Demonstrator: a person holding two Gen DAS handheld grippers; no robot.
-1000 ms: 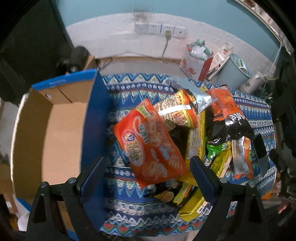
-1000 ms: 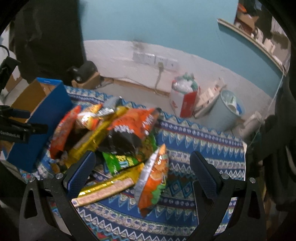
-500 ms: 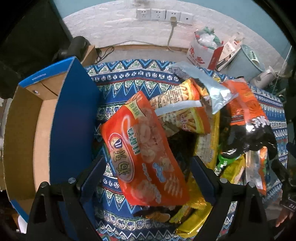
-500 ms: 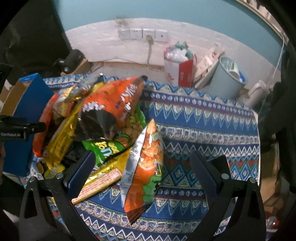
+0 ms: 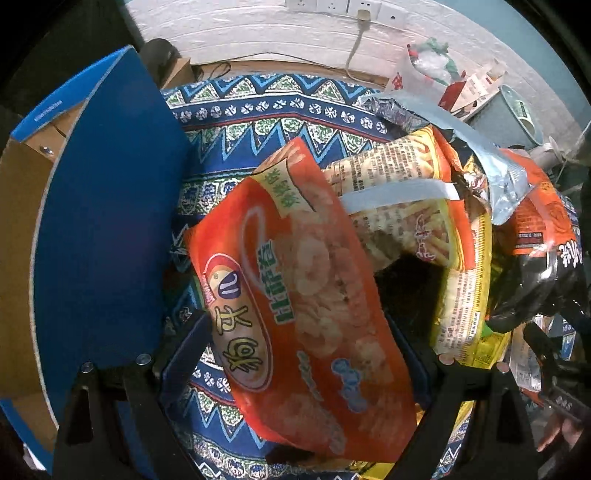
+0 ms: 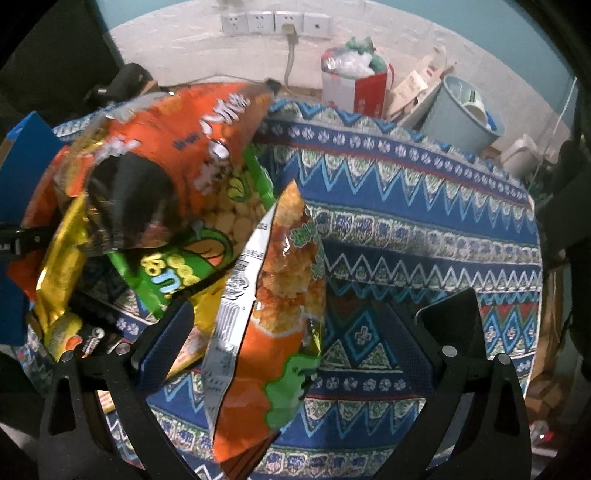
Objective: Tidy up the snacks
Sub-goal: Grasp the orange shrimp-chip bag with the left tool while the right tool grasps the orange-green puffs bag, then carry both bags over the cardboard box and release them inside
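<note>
Here, a patterned blue cloth [image 6: 406, 206] covers the counter, and a heap of snack packets fills its middle. At the left of the left wrist view a blue cardboard box [image 5: 107, 221] stands open-topped, its wall just beside the heap. Behind the counter, in the upper right of the right wrist view, sit a pale blue bin [image 6: 461, 114] and a red-and-white carton [image 6: 354, 92] stuffed with rubbish, under a row of wall sockets [image 6: 273, 23].

In the left wrist view the left tongs [image 5: 301, 350] are spread wide, and an orange shrimp-chip bag [image 5: 303, 314] lies between the two fingers, covering the lower centre; whether the pads touch it cannot be told. A yellow fries packet [image 5: 402, 199] leans behind it.

In the right wrist view the right tongs [image 6: 325, 325] are likewise spread apart. An orange-and-green puff bag [image 6: 273, 306] stands tilted between them, nearer the left finger. Above it, left of centre, an orange-and-black bag [image 6: 177, 155] overlaps a green pea-snack bag [image 6: 192, 258].
</note>
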